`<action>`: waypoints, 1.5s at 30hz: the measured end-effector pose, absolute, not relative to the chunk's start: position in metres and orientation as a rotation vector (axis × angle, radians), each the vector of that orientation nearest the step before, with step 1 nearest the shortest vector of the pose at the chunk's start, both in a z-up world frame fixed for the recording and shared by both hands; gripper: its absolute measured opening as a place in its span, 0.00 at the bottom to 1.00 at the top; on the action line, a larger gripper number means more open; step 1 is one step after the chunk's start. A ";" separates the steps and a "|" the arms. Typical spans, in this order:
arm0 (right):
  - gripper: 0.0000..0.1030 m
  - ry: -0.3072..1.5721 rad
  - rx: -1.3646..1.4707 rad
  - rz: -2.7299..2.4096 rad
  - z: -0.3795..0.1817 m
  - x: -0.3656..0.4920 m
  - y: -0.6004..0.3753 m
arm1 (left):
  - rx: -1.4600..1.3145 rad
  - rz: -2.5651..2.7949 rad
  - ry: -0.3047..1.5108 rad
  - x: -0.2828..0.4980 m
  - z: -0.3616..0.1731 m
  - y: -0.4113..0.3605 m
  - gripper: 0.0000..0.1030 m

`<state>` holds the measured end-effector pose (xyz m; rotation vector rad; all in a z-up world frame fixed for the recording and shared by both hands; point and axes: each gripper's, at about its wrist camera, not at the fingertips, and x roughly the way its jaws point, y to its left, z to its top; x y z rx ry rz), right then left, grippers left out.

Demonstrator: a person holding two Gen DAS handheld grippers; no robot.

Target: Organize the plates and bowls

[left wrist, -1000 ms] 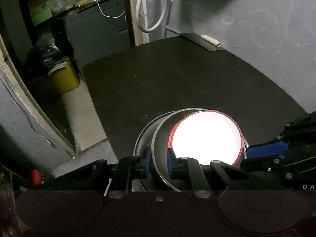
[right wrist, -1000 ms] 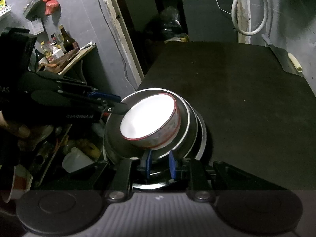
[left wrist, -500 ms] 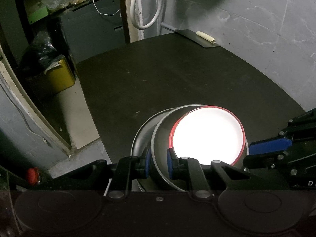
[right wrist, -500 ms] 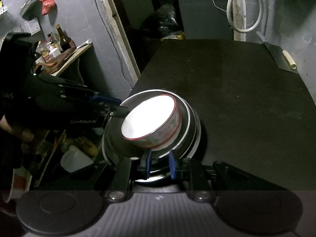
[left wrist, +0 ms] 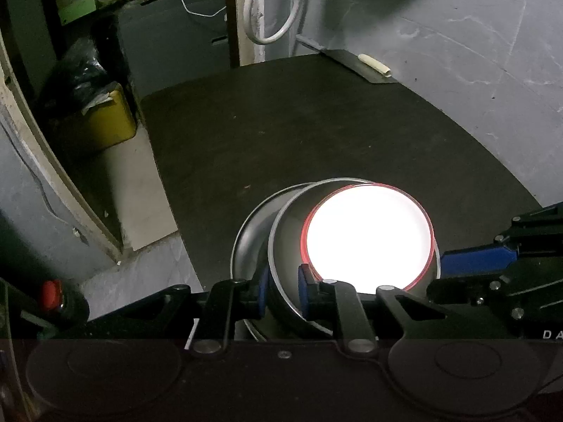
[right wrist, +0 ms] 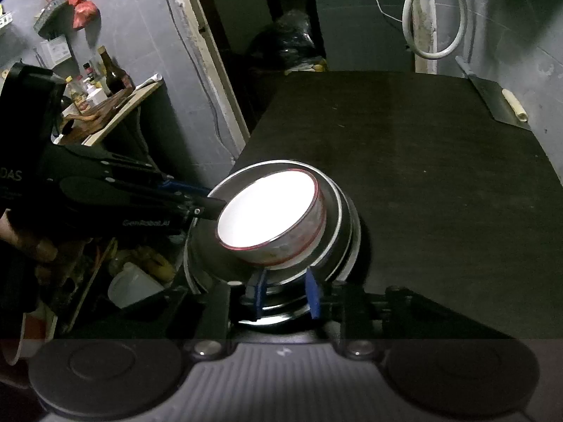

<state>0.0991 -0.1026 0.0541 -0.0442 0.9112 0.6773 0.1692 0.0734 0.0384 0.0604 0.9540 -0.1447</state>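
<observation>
A white bowl with a red rim (left wrist: 367, 234) (right wrist: 267, 211) sits inside a stack of steel bowls and plates (left wrist: 253, 242) (right wrist: 339, 225) at the near left corner of the black table (left wrist: 316, 130) (right wrist: 440, 176). My left gripper (left wrist: 283, 290) is shut on the rim of the top steel bowl. My right gripper (right wrist: 286, 292) is shut on the stack's rim from the other side. The right gripper's blue finger (left wrist: 475, 258) shows in the left wrist view, and the left gripper's fingers (right wrist: 183, 190) show in the right wrist view.
A cleaver (left wrist: 359, 65) (right wrist: 492, 102) lies at the table's far right by the grey wall. A white hose (left wrist: 271, 3) hangs on a post behind. A yellow bin (left wrist: 105, 119) stands on the floor left of the table. Shelves with bottles (right wrist: 102, 84) are further left.
The stack, held by both grippers, has shifted slightly back and toward the table's left edge; the grip is unchanged.
</observation>
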 end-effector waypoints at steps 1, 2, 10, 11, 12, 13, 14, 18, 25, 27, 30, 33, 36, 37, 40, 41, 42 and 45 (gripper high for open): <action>0.30 0.911 -0.045 0.677 0.054 0.099 -0.102 | 0.061 -0.143 0.955 0.169 0.038 0.073 0.20; 0.31 0.911 -0.045 0.678 0.054 0.100 -0.102 | 0.061 -0.141 0.957 0.169 0.038 0.073 0.21; 0.34 0.909 -0.041 0.681 0.054 0.100 -0.102 | 0.064 -0.118 0.958 0.167 0.037 0.073 0.31; 0.34 0.908 -0.041 0.681 0.054 0.100 -0.103 | 0.064 -0.115 0.959 0.167 0.037 0.073 0.33; 0.35 0.907 -0.040 0.682 0.055 0.100 -0.102 | 0.065 -0.110 0.959 0.166 0.037 0.074 0.35; 0.35 0.905 -0.040 0.683 0.055 0.100 -0.102 | 0.066 -0.104 0.959 0.166 0.038 0.074 0.36; 0.35 0.904 -0.041 0.683 0.056 0.099 -0.102 | 0.068 -0.097 0.959 0.166 0.038 0.074 0.39; 0.37 0.899 -0.040 0.686 0.056 0.100 -0.102 | 0.072 -0.079 0.956 0.163 0.039 0.074 0.45; 0.41 0.883 -0.041 0.685 0.058 0.101 -0.103 | 0.075 -0.053 0.950 0.158 0.041 0.073 0.51; 0.43 0.881 -0.040 0.684 0.058 0.100 -0.103 | 0.074 -0.047 0.949 0.157 0.042 0.072 0.53; 0.47 0.876 -0.040 0.683 0.058 0.099 -0.104 | 0.076 -0.034 0.948 0.156 0.042 0.072 0.58; 0.52 0.873 -0.039 0.681 0.059 0.099 -0.106 | 0.076 -0.016 0.946 0.154 0.042 0.072 0.65; 0.58 0.869 -0.037 0.677 0.059 0.100 -0.108 | 0.071 0.003 0.944 0.152 0.043 0.073 0.71; 0.61 0.867 -0.037 0.675 0.059 0.100 -0.109 | 0.067 0.009 0.941 0.151 0.044 0.074 0.72; 0.67 0.862 -0.034 0.670 0.061 0.100 -0.112 | 0.054 0.032 0.924 0.146 0.046 0.075 0.83; 0.68 0.859 -0.034 0.667 0.061 0.100 -0.114 | 0.047 0.037 0.918 0.145 0.047 0.075 0.86; 0.70 0.855 -0.034 0.663 0.062 0.100 -0.115 | 0.036 0.040 0.912 0.143 0.048 0.076 0.90; 0.79 0.841 -0.029 0.651 0.063 0.099 -0.119 | 0.004 0.046 0.894 0.137 0.050 0.076 0.96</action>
